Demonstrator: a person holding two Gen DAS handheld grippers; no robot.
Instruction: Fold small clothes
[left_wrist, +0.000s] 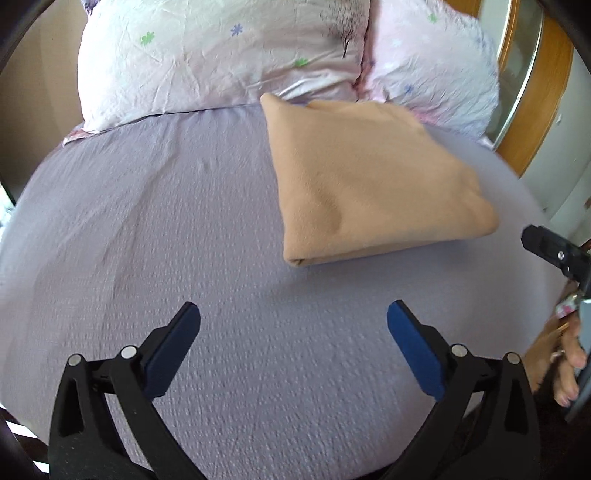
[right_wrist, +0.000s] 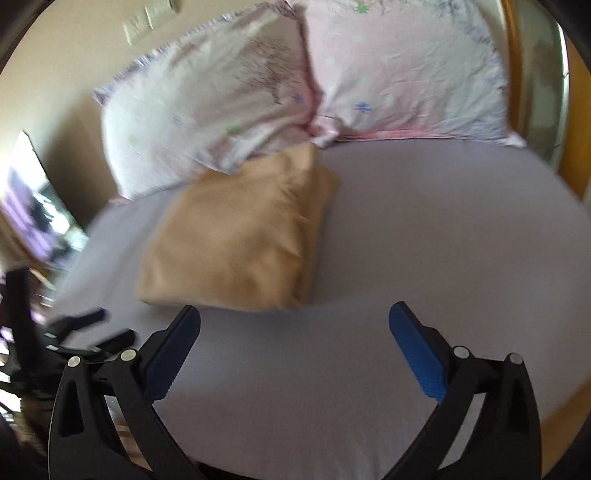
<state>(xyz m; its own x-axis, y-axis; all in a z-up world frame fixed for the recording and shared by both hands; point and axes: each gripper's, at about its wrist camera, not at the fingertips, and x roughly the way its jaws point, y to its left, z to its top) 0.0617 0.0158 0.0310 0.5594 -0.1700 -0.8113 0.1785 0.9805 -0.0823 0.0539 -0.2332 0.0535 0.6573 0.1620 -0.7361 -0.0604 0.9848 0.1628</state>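
Observation:
A tan folded garment (left_wrist: 369, 177) lies flat on the lilac bed sheet (left_wrist: 166, 229), near the pillows. In the right wrist view the garment (right_wrist: 240, 236) sits ahead and left of centre. My left gripper (left_wrist: 293, 314) is open and empty, over bare sheet, short of the garment's near edge. My right gripper (right_wrist: 294, 314) is open and empty, just in front of the garment's near edge. The right gripper's tip shows at the right edge of the left wrist view (left_wrist: 554, 254), and the left gripper shows blurred at the lower left of the right wrist view (right_wrist: 88, 328).
Two pink-white floral pillows (left_wrist: 221, 62) (left_wrist: 428, 74) lie along the head of the bed. A wooden frame (left_wrist: 535, 110) stands at the right. A hand (left_wrist: 569, 369) holds the right gripper. Wall switches (right_wrist: 147, 18) and blurred furniture (right_wrist: 33, 206) are at the left.

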